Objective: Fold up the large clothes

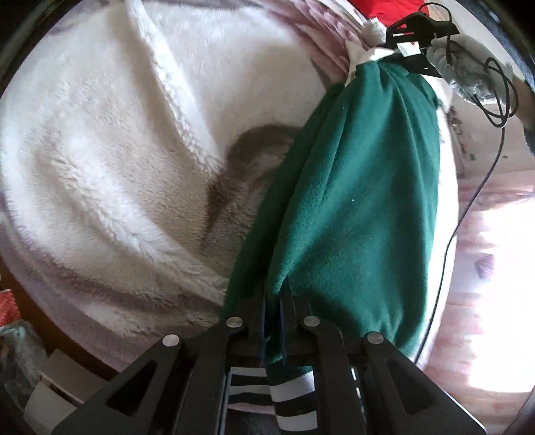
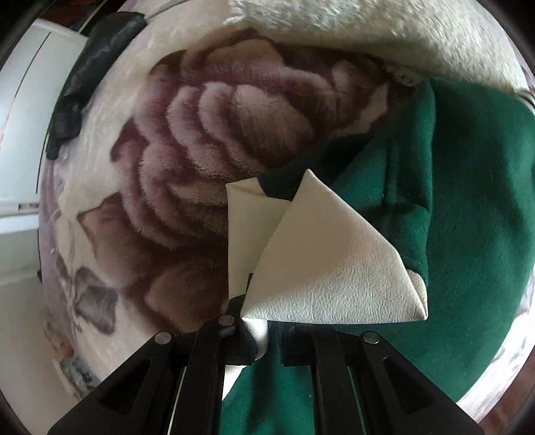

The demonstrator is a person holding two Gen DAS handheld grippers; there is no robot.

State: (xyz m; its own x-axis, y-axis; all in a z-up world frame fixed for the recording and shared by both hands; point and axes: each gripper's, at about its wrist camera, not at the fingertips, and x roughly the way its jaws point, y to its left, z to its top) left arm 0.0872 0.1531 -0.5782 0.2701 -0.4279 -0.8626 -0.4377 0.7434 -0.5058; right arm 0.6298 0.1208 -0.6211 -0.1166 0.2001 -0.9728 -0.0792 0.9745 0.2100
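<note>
A dark green fleece jacket [image 1: 361, 187] with white leather-like parts hangs stretched between both grippers over a bed. My left gripper [image 1: 272, 301] is shut on its hem by the black-and-white striped rib [image 1: 291, 395]. My right gripper [image 2: 264, 331] is shut on the jacket where the white panel [image 2: 321, 267] meets the green fleece [image 2: 468, 234]. In the left wrist view the right gripper [image 1: 406, 41] shows at the top right, clamping the jacket's far end.
A fluffy white blanket [image 1: 117, 150] with a big rose print [image 2: 217, 134] covers the bed below. A black cable [image 1: 468, 200] hangs at the right. A white cabinet [image 2: 20, 134] stands left. Red fabric [image 1: 394, 8] lies at the top.
</note>
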